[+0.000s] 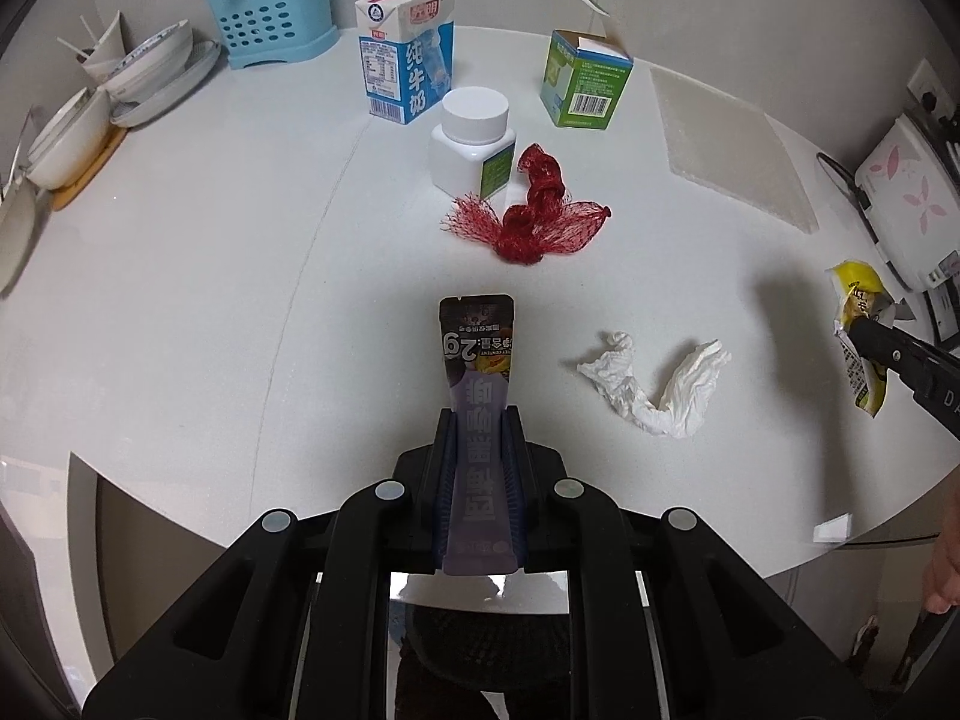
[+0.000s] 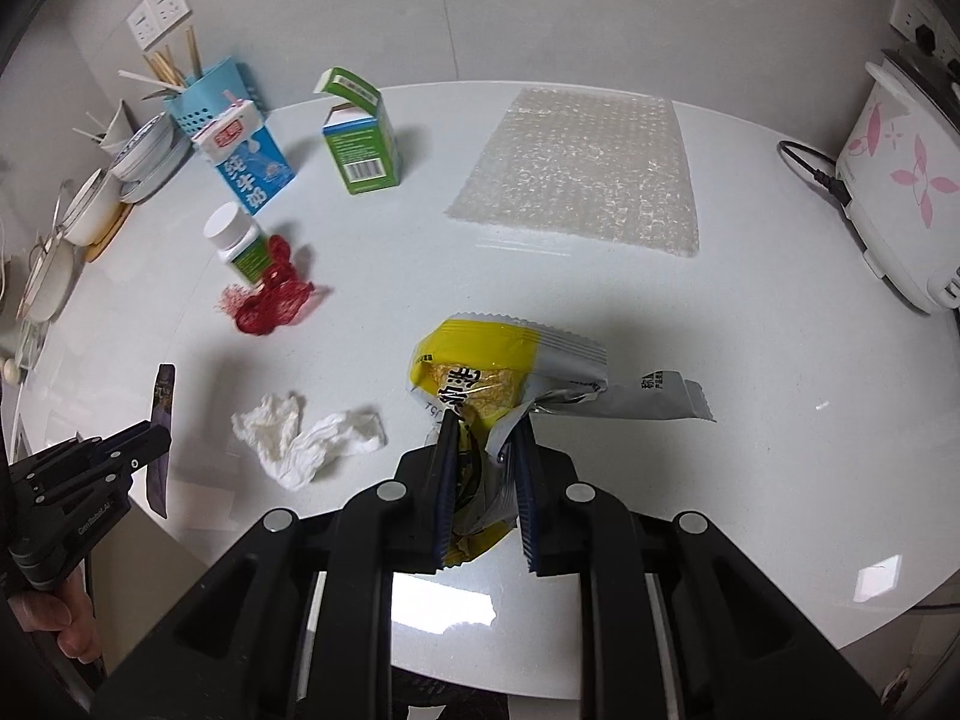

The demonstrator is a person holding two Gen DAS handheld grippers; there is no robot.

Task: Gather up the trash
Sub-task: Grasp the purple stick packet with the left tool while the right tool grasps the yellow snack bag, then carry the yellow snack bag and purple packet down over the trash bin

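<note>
My left gripper (image 1: pixel 480 414) is shut on a dark purple snack sachet (image 1: pixel 477 360), held above the white table; the same gripper (image 2: pixel 153 435) and sachet (image 2: pixel 163 396) show at the left of the right wrist view. My right gripper (image 2: pixel 485 420) is shut on a crumpled yellow and silver wrapper (image 2: pixel 480 360), lifted off the table, which also appears at the right edge of the left wrist view as a yellow wrapper (image 1: pixel 858 300). A crumpled white tissue (image 1: pixel 654 384) (image 2: pixel 300 435) lies between them. A red mesh net (image 1: pixel 534 216) (image 2: pixel 270 294) lies farther back.
A white pill bottle (image 1: pixel 471 144), blue milk carton (image 1: pixel 405 54) and open green box (image 1: pixel 585 78) stand at the back. Bubble wrap (image 2: pixel 582 174) lies back right, a rice cooker (image 2: pixel 906 180) far right. Bowls (image 1: pixel 150 66) and a blue utensil holder (image 1: pixel 270 18) sit back left.
</note>
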